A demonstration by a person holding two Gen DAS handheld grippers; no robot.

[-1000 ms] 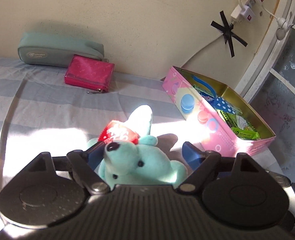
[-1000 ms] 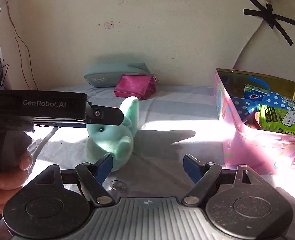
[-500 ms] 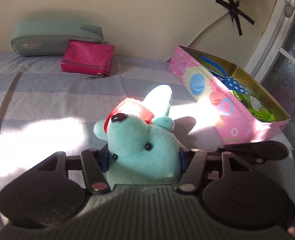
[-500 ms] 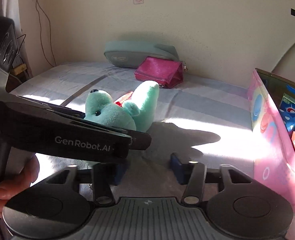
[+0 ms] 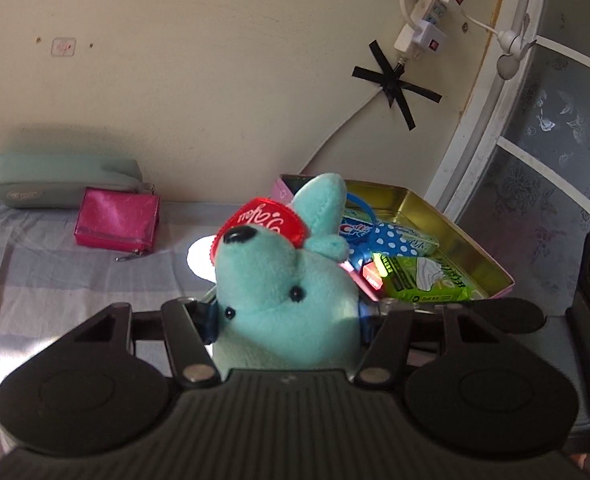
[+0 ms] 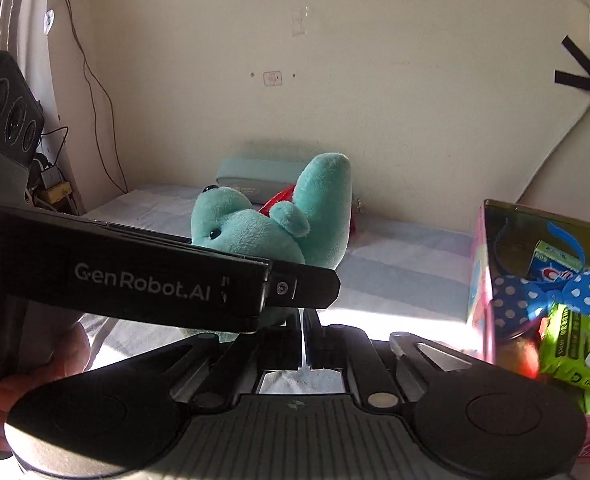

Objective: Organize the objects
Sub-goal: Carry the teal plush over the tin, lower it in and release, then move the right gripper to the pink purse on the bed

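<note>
Two grippers here but only one is doing any work. The left gripper [image 5: 285, 318] has its blue pads pinched in on both flanks of the soft mint-green plush toy with the red embroidered bib [image 5: 283, 276], so the plush is clear of the striped grey-blue bedsheet [image 5: 55, 264] and hangs in front of the open pink tin box with the gold inside [image 5: 491, 264]. My guess is it's gripped round the fat middle of the body because that's the only part thick enough to squash and not slip, and the head and long ear stick up free above the jaws.

The right gripper [image 6: 305, 336] is shut tight with nothing between its fingers, parked just left of the pink tin, probably just keeping out of the way while the other hand carries.

The tin already has a blue polka-dot fabric bow [image 5: 395, 236] and a bright green wipes packet [image 5: 427, 280] in it, so that looks like where stuff gets collected. Left of the tin, back against the wall, the long grey-green zip pencil case [image 5: 63, 180] and the shiny magenta zip pouch [image 5: 117, 222] sit touching each other, not yet sorted. Hard to tell from the left wrist view if the plush is over the tin rim or just short of it
</note>
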